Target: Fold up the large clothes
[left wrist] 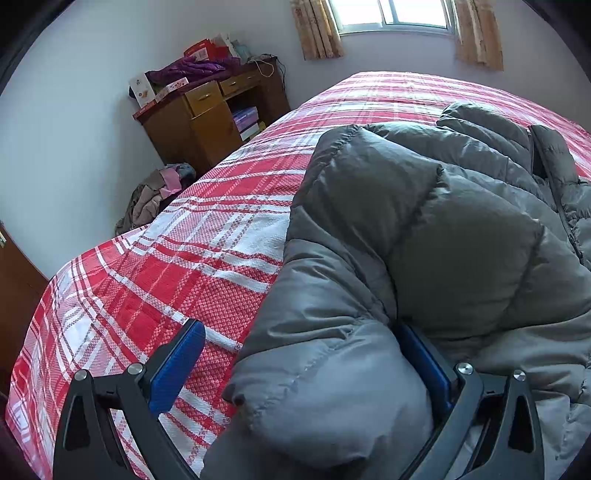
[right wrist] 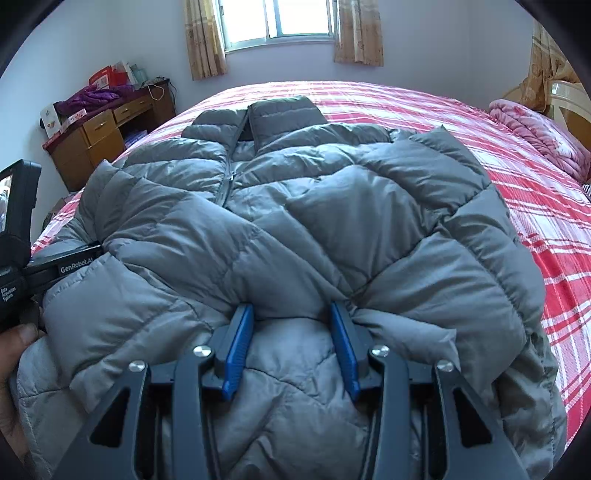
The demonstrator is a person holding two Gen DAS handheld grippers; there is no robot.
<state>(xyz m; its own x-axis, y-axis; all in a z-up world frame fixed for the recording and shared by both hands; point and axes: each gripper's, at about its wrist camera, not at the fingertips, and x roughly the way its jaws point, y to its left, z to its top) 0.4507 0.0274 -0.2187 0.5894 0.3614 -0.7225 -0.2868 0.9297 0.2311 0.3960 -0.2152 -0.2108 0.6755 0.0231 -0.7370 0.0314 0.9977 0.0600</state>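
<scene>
- Bedroom; red-and-white plaid bedspread [right wrist: 517,192] carries a grey quilted puffer jacket [right wrist: 295,206], collar toward the far edge, sleeves crossed over its front.
- Right gripper [right wrist: 291,339]: jaws part-closed, pinching a puffy hem fold, probably for lifting.
- Left gripper [left wrist: 306,369]: jaws wide, straddling the jacket's near-left edge; grip unclear.

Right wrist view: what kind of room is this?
Most likely a home bedroom. A large bed with a red plaid cover fills the view, a curtained window sits behind it, and a wooden desk piled with boxes and clothes stands against the wall. A grey puffer jacket lies on the bed.
</scene>
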